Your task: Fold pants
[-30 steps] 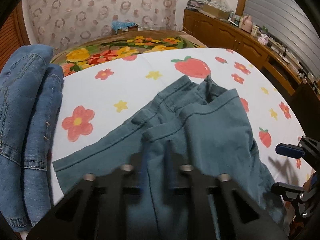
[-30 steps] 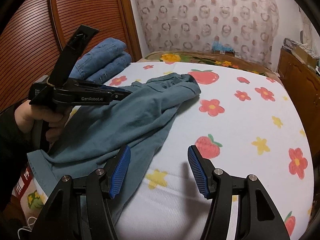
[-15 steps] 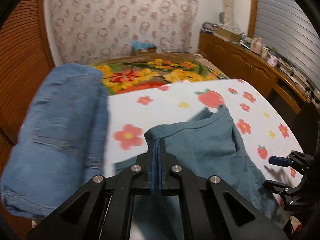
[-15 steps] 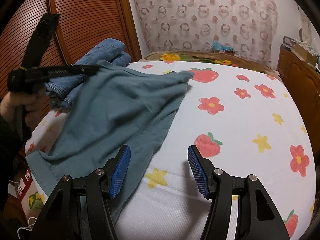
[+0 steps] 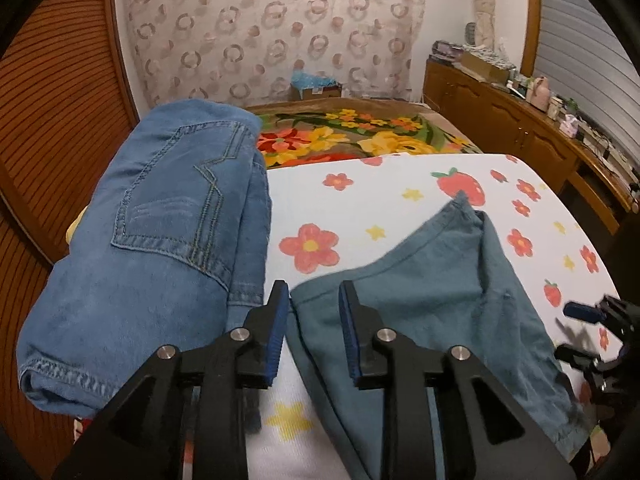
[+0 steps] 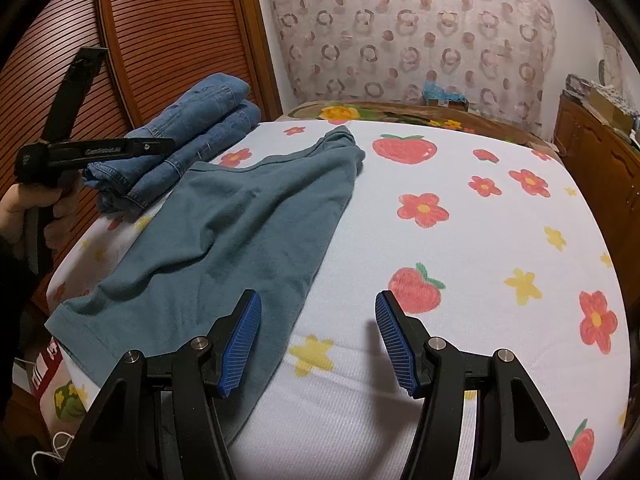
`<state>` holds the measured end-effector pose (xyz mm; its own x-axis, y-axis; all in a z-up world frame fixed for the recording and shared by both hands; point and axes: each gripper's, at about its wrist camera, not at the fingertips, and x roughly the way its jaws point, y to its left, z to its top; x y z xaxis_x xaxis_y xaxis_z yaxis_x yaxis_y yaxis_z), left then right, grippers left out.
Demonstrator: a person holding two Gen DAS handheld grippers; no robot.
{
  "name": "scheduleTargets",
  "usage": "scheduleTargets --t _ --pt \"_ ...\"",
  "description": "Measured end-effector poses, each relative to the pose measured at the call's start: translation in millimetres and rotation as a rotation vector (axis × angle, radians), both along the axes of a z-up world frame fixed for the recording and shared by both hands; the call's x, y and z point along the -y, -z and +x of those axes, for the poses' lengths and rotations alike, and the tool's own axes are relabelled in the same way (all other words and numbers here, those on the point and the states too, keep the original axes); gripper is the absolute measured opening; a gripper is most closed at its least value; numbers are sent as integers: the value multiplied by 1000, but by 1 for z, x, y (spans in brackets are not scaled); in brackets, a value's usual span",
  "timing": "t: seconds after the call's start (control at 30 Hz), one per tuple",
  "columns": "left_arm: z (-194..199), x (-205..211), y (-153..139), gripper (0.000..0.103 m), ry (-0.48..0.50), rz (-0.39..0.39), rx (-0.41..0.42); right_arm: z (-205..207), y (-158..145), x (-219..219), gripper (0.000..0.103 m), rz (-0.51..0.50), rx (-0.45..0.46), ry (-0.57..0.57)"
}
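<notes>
The teal pants (image 6: pixel 248 232) lie spread on the white flowered bed sheet (image 6: pixel 480 240), one end near the bed's front left edge. They also show in the left wrist view (image 5: pixel 432 304). My left gripper (image 5: pixel 314 300) is open and empty just above the pants' near corner. It appears from the side in the right wrist view (image 6: pixel 152 146), held above the bed's left edge. My right gripper (image 6: pixel 318 340) is open wide and empty, low over the sheet beside the pants' right edge; it also shows in the left wrist view (image 5: pixel 576 332).
A stack of folded blue jeans (image 5: pixel 160 240) lies at the bed's left side, next to the teal pants, also in the right wrist view (image 6: pixel 188 136). A slatted wooden wardrobe (image 6: pixel 160 40) stands left. A flowered blanket (image 5: pixel 360 136) lies beyond; a wooden dresser (image 5: pixel 540 136) stands right.
My left gripper was shut on the teal pants and lifting them; it has opened and let go. The pants now lie flat. The right gripper has not moved.
</notes>
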<state>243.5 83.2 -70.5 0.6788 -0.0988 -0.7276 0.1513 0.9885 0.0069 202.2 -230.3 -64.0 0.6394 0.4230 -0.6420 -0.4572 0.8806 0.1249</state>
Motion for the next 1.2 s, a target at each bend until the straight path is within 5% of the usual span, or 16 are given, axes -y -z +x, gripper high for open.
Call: scheduleTargets --t 0.5,1.03,1.2 --pt "-105 14 31 27 53 -57 -18 -28 -10 -11 62 1 24 -61" --pt "-137 24 55 27 68 -71 -72 -54 12 -25 62 -106 15 -90" --pt "-140 23 54 3 86 -92 -60 -56 12 -27 62 -122 26 -88"
